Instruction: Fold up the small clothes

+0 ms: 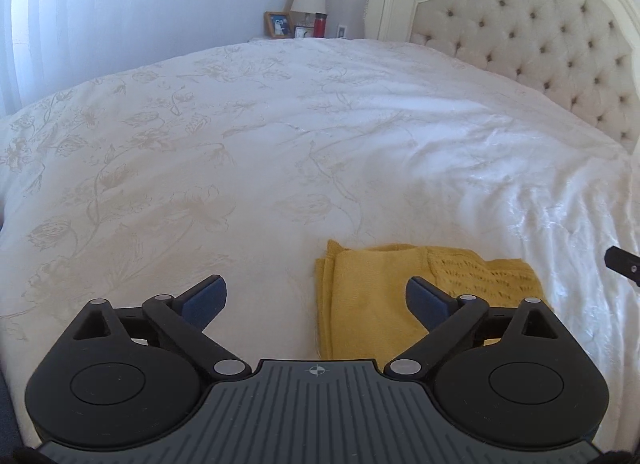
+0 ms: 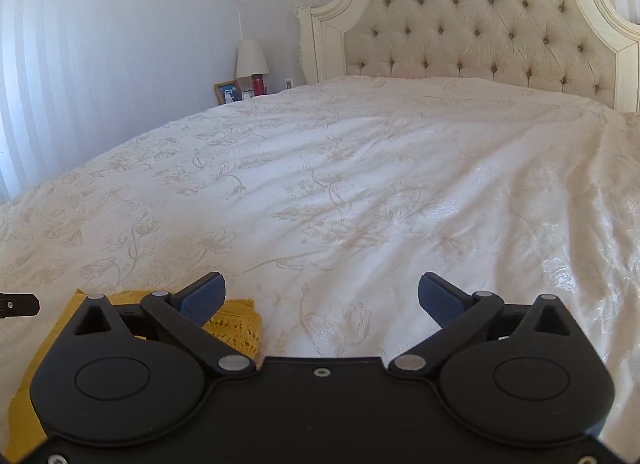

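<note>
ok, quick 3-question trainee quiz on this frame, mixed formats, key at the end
1. True or false: the mustard-yellow knitted garment lies folded on the white floral bedspread.
2. Multiple choice: the left claw is A) shut on the garment, B) open and holding nothing, C) out of view.
3. Fill in: beside the white lamp on the nightstand stands a red ___.

Key:
1. True
2. B
3. Bottle; the right claw is also open and holds nothing.
</note>
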Demonstrator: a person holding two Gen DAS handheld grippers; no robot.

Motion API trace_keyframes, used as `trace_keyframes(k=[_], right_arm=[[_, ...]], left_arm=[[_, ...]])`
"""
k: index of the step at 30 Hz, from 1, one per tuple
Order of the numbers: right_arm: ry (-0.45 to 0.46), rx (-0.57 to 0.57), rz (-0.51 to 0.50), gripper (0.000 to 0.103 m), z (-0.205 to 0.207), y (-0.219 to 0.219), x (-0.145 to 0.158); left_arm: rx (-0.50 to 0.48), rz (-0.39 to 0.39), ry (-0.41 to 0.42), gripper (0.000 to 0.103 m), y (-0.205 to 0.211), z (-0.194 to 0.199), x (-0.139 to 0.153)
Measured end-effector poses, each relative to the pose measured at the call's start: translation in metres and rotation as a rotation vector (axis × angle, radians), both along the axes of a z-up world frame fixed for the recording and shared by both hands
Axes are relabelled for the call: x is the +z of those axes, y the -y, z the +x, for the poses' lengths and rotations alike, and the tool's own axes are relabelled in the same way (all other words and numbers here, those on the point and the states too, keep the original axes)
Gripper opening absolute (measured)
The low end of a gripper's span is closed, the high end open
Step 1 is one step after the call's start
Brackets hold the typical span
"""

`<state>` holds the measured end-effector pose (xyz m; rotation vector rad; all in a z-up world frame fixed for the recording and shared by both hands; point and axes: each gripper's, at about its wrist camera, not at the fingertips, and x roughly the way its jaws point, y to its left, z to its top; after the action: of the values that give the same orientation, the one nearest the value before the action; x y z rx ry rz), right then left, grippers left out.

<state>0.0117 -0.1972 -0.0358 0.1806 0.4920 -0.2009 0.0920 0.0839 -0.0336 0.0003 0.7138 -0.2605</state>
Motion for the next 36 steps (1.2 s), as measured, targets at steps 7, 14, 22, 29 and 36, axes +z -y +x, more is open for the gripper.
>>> trace_keyframes(k=[7, 14, 22, 29, 36], right_arm=[[-0.043, 0.064, 0.020, 0.102, -0.049, -0.024, 0.035], [-0.096, 0.006, -0.112, 0.102, -0.105, -0.057, 0.041], [-0.174, 0.060, -0.024, 0.102, -0.137, -0.061, 0.025], [-0.189, 0.100, 0.041, 0.100, -0.153, -0.071, 0.018], [-0.186, 0.100, 0.066, 0.099, -0.158, -0.074, 0.017]], left_arm=[[-0.081, -0.013, -0.033, 0.098, 0.013, -0.057, 0.016], [-0.071, 0.035, -0.020, 0.097, 0.029, -0.101, 0.020], [-0.056, 0.137, -0.003, 0.097, 0.050, -0.135, 0.013], [-0.052, 0.119, -0.042, 0.097, 0.051, -0.151, 0.009], [-0.009, 0.135, -0.096, 0.097, 0.045, -0.159, 0.004]])
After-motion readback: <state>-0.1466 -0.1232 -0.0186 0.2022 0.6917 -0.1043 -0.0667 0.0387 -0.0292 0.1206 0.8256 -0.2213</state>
